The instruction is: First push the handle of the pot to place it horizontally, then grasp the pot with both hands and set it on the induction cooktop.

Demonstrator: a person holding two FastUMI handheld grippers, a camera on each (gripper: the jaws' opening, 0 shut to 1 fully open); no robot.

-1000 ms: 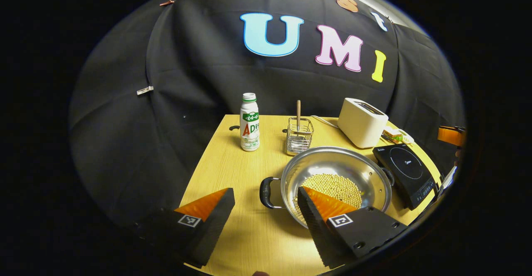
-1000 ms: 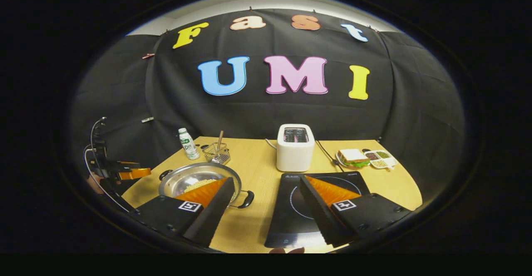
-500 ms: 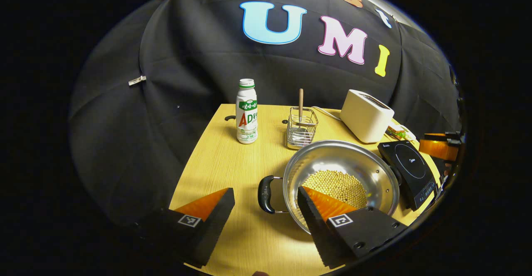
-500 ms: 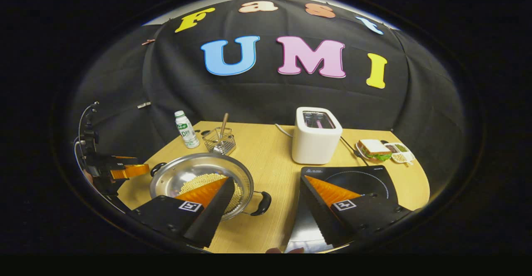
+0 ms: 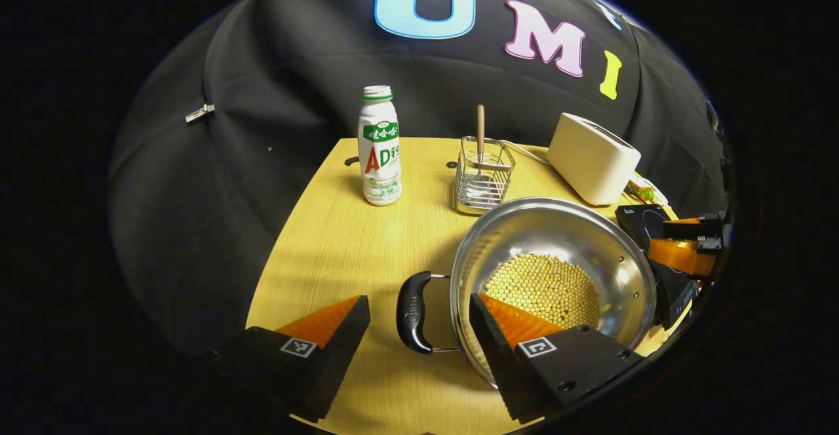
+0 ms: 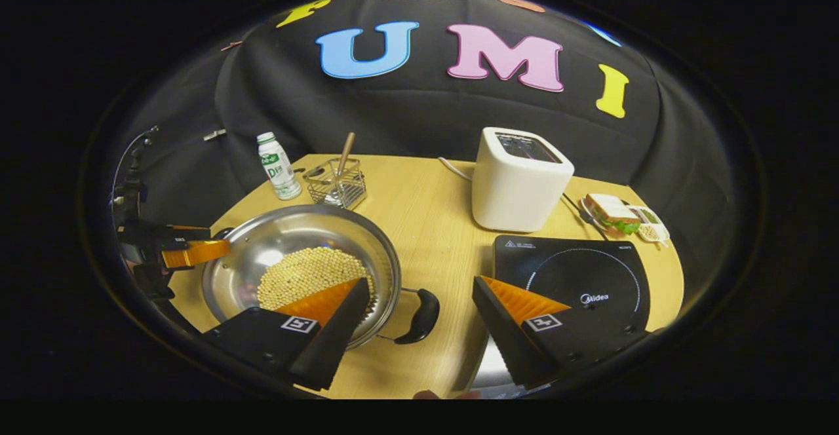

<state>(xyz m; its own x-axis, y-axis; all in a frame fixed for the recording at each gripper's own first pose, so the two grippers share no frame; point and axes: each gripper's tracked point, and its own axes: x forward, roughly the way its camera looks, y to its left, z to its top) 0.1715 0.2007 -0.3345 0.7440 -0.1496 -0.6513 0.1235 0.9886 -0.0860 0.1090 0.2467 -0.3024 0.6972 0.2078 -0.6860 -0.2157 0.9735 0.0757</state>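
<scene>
On the counter (image 6: 426,225), left of the induction cooktop (image 6: 570,278) and not on it, sits the pot (image 6: 288,245), soybeans (image 6: 305,271) heaped in the bottom.

Status:
- Pot's 2 black handles lie roughly left-right across the counter: left handle (image 5: 411,302), right handle (image 6: 423,316). I judge the handle-alignment step done, or close enough.
- Left hand-held gripper (image 5: 419,320): fingers spread wide, left handle in the gap between them, nothing clamped. One finger overlaps the pot rim in left gripper view; can't tell if it touches.
- Right hand-held gripper (image 6: 419,304): also spread wide, right handle sitting in the gap, no pinch yet.
- Cooktop surface is bare, just beside the pot's right handle.

Left to do: close both on the handles, lift level (loose beans, a tilt could spill them), move right, set down on the cooktop ring.

Nearby: toaster (image 6: 521,179) behind the cooktop, wire basket (image 5: 484,176) just behind the pot, bottle (image 5: 379,147) well clear.
</scene>
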